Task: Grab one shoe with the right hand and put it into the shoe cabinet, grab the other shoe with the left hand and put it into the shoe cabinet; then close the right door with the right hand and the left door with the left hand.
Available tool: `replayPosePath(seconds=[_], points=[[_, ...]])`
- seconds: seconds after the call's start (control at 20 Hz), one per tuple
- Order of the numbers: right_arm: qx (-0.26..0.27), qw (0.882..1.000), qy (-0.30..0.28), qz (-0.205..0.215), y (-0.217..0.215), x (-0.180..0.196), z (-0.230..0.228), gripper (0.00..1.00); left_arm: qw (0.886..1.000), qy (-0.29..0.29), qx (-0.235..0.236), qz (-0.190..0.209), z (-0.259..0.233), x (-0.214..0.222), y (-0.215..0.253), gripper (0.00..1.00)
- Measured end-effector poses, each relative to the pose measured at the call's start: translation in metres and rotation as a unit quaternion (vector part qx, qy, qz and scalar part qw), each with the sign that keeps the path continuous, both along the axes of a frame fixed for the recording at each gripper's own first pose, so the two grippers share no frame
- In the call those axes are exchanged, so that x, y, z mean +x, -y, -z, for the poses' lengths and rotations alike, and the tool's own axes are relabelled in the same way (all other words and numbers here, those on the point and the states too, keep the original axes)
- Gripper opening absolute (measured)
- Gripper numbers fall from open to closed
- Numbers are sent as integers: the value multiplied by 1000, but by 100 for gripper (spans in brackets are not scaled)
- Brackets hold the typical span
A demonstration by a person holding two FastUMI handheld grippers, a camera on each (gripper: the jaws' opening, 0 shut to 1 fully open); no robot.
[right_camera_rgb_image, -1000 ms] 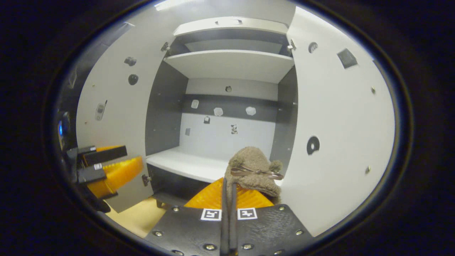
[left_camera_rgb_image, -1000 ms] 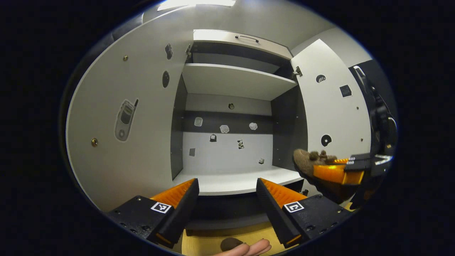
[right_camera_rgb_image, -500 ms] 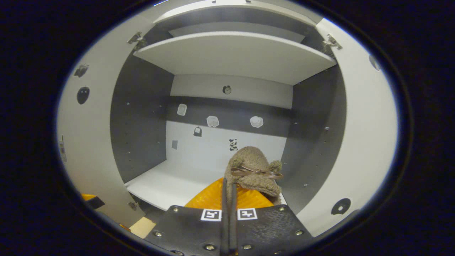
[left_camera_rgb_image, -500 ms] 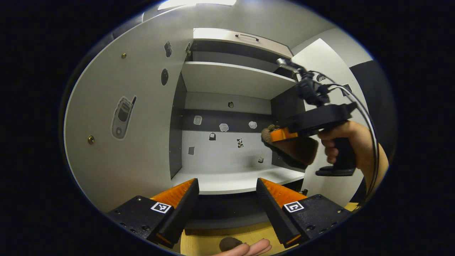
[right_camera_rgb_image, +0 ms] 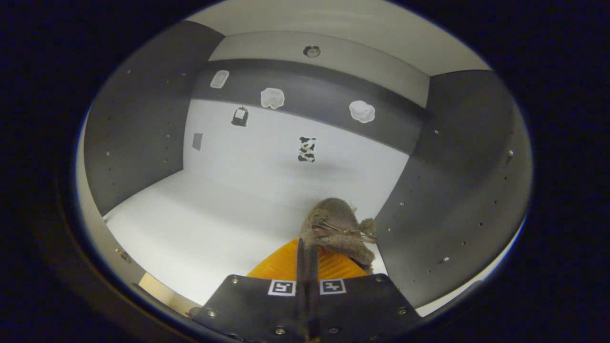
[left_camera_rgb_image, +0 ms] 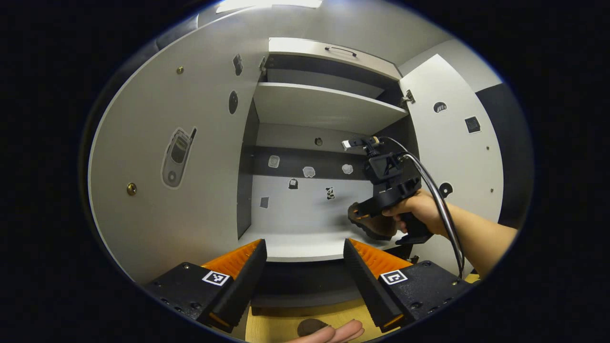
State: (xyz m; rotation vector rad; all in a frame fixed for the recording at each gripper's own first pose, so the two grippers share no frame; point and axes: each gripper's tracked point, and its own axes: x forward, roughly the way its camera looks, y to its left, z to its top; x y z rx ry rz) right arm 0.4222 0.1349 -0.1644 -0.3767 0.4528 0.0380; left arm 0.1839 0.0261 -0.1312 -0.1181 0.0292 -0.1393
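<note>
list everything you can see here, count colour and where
shoe: 1, fuzzy brown with a small bow, in the right gripper just above the lower shelf, at its right end
shoe cabinet: 1, white shelves and dark grey side walls, straight ahead
cabinet doors: 2, light grey, both swung open, one each side
stickers: several small ones, on the back wall and the doors
dark rounded thing: 1, brown, on the wooden floor at the bottom of the left gripper view, too cut off to name
left gripper: 1, open, holding nothing, in front of the cabinet
right gripper: 1, shut on the shoe, inside the cabinet
hand: 1, holding the right gripper's handle
</note>
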Motion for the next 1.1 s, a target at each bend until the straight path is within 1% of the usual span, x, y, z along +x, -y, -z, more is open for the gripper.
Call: replayPosePath(seconds=[0.1,0.25,0.3,0.35,0.45,0.55,0.6,0.65,0.75,0.9,1.0,1.1], points=[[-1,1000,-6,6,1,8,7,4,1000,-4,1,-1,2,3,1,99],[7,1000,-20,1,-2,15,18,4,1000,-16,-1,0,8,6,5,99],[6,1000,-21,-1,-1,15,16,8,1000,-19,-1,-1,10,7,5,99],[15,1000,-21,-10,-5,11,13,15,1000,-21,0,-4,12,7,4,99],[33,999,-15,-12,-7,3,6,28,1000,-23,0,-13,13,9,3,99],[67,997,-20,-18,-12,-14,-2,70,999,-30,-2,-11,17,8,7,99],[73,997,-8,-17,-11,-23,-10,91,999,-35,-3,-10,19,9,9,99],[74,997,9,-14,-8,-30,-23,99,999,-36,-3,-10,20,8,11,99],[63,997,50,-17,-4,-52,-50,98,999,-42,4,-15,23,7,11,99],[58,993,105,-12,4,-100,-85,98,998,-45,12,-35,26,7,9,99],[74,987,142,-25,2,-141,-104,99,997,-60,18,-35,35,4,13,99],[98,978,178,-46,0,-182,-121,99,997,-71,15,-35,43,3,15,99]])
